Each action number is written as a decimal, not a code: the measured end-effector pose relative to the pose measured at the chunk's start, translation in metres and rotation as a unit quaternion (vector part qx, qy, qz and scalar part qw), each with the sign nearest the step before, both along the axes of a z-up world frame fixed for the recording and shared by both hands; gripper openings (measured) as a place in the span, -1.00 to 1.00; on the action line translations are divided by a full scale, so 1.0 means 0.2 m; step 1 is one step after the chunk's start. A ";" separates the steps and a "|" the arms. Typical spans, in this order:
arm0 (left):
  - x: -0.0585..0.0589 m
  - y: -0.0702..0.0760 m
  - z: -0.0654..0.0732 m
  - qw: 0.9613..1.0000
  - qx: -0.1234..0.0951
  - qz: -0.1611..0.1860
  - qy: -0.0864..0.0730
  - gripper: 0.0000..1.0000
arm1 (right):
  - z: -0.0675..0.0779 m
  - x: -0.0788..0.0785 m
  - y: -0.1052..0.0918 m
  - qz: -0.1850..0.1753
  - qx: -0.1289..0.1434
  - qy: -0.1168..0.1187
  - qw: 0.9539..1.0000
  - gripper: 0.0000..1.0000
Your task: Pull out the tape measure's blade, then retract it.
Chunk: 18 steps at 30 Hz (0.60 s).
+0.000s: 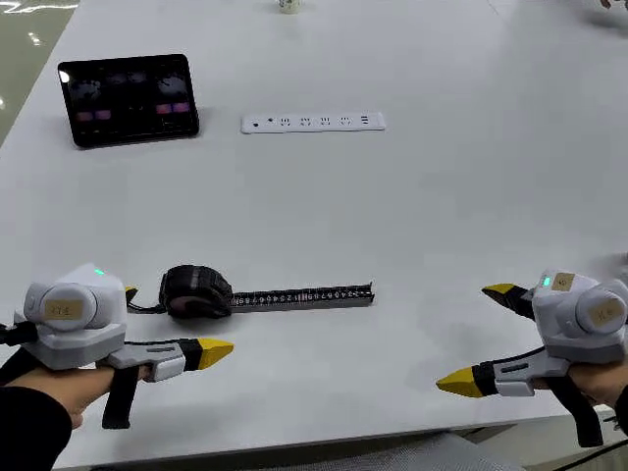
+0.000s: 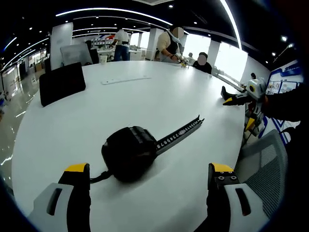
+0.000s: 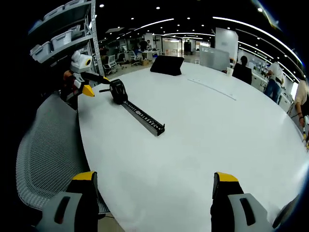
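Desk point(image 1: 442, 196): we see a broad white top with both grippers at its near edge.

Tape measure point(image 1: 196, 291): the black case rests on the desk close to the near edge, toward the near-left corner. From the left gripper view we see it point(image 2: 129, 152) lying just ahead of, and between, that gripper's two jaws.

Blade point(image 1: 302, 295): it is out of the case and lies flat on the desk, running rightward roughly along the near edge. Its free end stops short of the desk's middle.

Left gripper point(image 1: 179, 319): its jaws are spread wide, one yellow tip on each side of the case. We cannot tell whether either tip touches the case.

Right gripper point(image 1: 465, 337): it is near the near-right corner, well apart from the blade's end. Its jaws are spread with only bare desk between them, as its own view point(image 3: 153, 176) confirms.

Tablet point(image 1: 130, 99): it stands propped toward the far-left corner, its screen dark with faint coloured patches.

Power strip point(image 1: 313, 122): white, it lies flat beyond the tape measure, toward the far edge and right of the tablet.

Mesh chair point(image 3: 43, 150): grey, it sits at the near edge.
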<state>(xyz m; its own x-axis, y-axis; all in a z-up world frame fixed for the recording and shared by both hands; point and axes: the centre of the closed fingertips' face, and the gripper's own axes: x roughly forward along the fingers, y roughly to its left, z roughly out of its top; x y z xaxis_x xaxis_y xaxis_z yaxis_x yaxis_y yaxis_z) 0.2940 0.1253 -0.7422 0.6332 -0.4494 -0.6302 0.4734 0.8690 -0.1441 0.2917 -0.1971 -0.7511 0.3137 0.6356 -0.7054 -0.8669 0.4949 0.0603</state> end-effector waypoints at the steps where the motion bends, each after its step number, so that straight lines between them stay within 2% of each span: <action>1: 0.01 -0.01 0.00 1.000 -0.001 -0.002 -0.001 0.98 | 0.02 0.01 0.01 0.005 -0.001 -0.002 1.000 0.98; 6: 0.03 -0.02 0.02 1.000 0.001 0.001 -0.007 0.98 | 0.04 0.06 0.03 0.029 -0.018 -0.009 0.999 0.98; 11: 0.07 -0.01 0.05 0.999 -0.017 0.026 -0.015 0.98 | 0.05 0.12 0.05 0.053 -0.035 -0.011 0.998 0.98; 18: 0.10 -0.02 0.04 0.999 -0.024 0.037 -0.019 0.98 | 0.06 0.21 0.11 0.073 -0.047 -0.011 0.996 0.98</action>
